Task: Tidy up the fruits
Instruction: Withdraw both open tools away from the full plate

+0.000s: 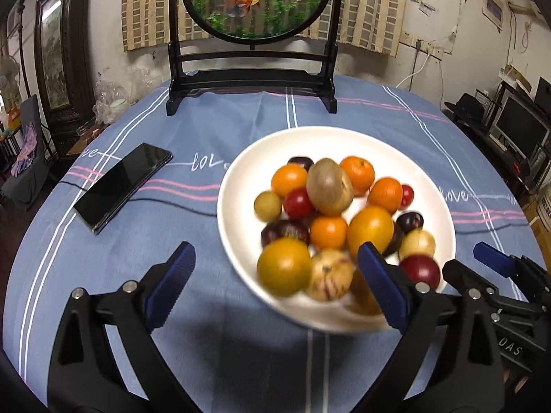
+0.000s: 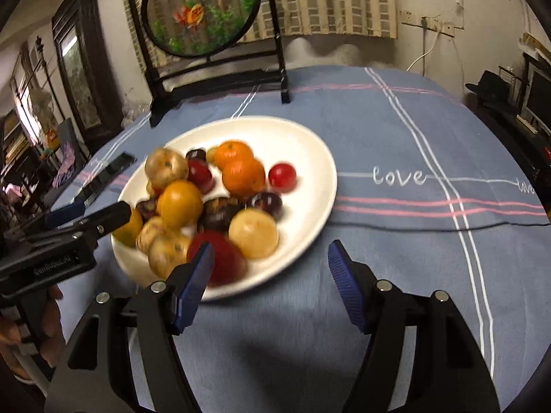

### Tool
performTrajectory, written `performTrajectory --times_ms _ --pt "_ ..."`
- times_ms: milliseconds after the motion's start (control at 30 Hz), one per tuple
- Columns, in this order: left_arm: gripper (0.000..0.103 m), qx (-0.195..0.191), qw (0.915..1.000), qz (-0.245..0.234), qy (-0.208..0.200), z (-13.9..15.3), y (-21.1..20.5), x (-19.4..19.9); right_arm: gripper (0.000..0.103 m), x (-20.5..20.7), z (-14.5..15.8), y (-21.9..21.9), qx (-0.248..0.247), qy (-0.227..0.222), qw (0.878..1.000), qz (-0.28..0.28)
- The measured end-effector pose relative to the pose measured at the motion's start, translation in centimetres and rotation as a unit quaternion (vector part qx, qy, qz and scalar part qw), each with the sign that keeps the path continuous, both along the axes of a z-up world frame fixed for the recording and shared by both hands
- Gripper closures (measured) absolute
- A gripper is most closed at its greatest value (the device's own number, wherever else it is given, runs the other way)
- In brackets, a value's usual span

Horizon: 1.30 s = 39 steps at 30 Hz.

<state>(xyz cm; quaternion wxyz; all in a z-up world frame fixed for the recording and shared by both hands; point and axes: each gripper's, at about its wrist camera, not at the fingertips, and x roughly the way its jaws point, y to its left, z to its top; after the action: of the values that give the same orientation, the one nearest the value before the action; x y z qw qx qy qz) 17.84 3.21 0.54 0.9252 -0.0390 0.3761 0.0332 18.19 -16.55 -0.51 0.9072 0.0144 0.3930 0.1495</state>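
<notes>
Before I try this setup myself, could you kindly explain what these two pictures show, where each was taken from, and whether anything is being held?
There is no robot here: a person holds a two-finger gripper in each hand, and each gripper carries a wide-angle camera looking along its fingers. One picture looks out from the left gripper, the other from the right gripper. Both hang with jaws open above a blue striped tablecloth, and neither holds anything. On the cloth stands a white plate piled with oranges, red and dark plums and other yellowish fruit, somewhat blurred. Beside it lies a black phone, and behind it stands a round goldfish screen in a dark frame.
</notes>
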Motion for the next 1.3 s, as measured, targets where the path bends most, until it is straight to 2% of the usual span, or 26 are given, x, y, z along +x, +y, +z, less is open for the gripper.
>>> performTrajectory --times_ms 233,467,700,1000,1300 --pt "0.005 0.014 0.9999 -0.007 0.0 -0.7 -0.5 -1.9 0.034 -1.1 -0.1 -0.6 0.006 -0.004 1.0 0.006" --pt "0.005 0.008 0.9998 -0.014 0.007 -1.4 -0.6 -1.9 0.034 -1.9 -0.7 0.0 -0.01 -0.001 1.0 0.025" --pt "0.005 -0.016 0.9996 -0.023 0.01 -1.6 -0.4 -2.0 0.034 -2.2 -0.9 0.4 -0.021 -0.003 0.999 0.03" --pt "0.002 -0.008 0.9995 -0.029 0.012 -1.9 -1.0 -2.5 0.034 -2.3 -1.1 0.3 -0.023 -0.004 0.999 0.028" --pt "0.002 0.004 0.9987 -0.036 0.036 -2.6 -1.4 -2.2 0.034 -2.6 -1.3 0.2 -0.023 0.001 0.999 0.027"
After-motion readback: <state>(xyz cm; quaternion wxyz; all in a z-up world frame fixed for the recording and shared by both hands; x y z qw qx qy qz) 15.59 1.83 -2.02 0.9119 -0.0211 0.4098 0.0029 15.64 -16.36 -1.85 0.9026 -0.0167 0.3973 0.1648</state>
